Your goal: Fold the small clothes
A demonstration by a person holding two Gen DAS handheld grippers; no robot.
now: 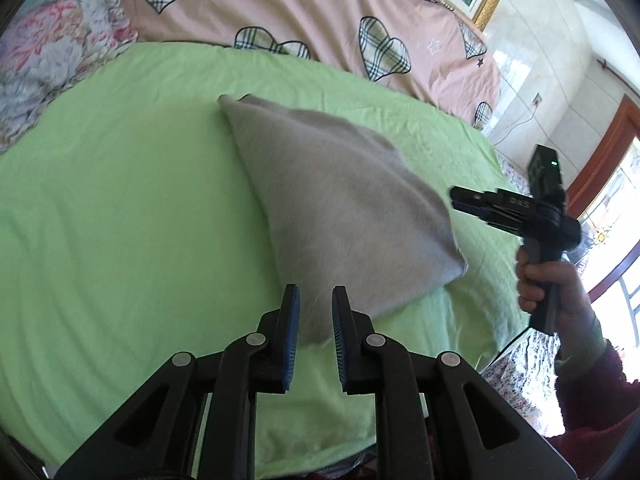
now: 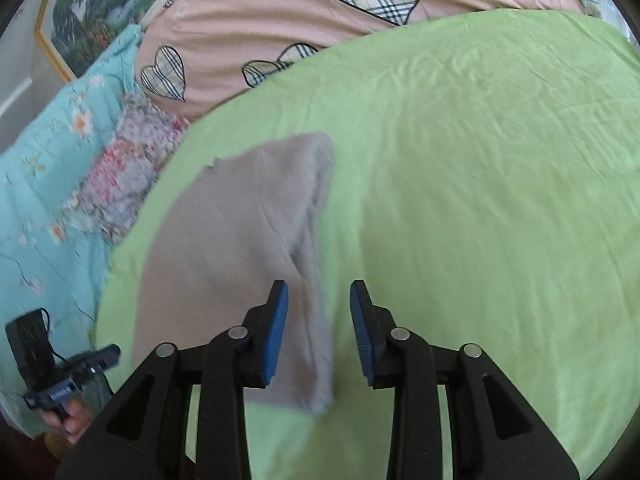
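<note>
Grey and soft, the cloth (image 1: 340,208) lies folded on a green sheet (image 1: 120,220) that covers the bed, near the middle of the sheet. In the left wrist view it makes a shape like a triangle, with one corner pointing to the far side and a wider end toward the camera. The left gripper (image 1: 316,300) hangs above the near edge of the cloth. Its jaws stand narrow, a small gap between the blue pads (image 1: 290,336), and nothing is caught between them; the cloth shows behind the gap only. The right gripper (image 2: 319,292) has its jaws moderately apart, wider than the left ones, also holding nothing. The right edge of the cloth runs under the gap, with a fold line beside it, and I cannot tell if the tips touch the fabric. In the left wrist view a hand (image 1: 540,280) holds the handle of the right gripper at the right side, with a dark red sleeve (image 1: 592,392) below it. Behind the green sheet lies a pink cover (image 1: 300,12) with checked hearts, and a floral quilt (image 1: 48,52) is at the left.
</note>
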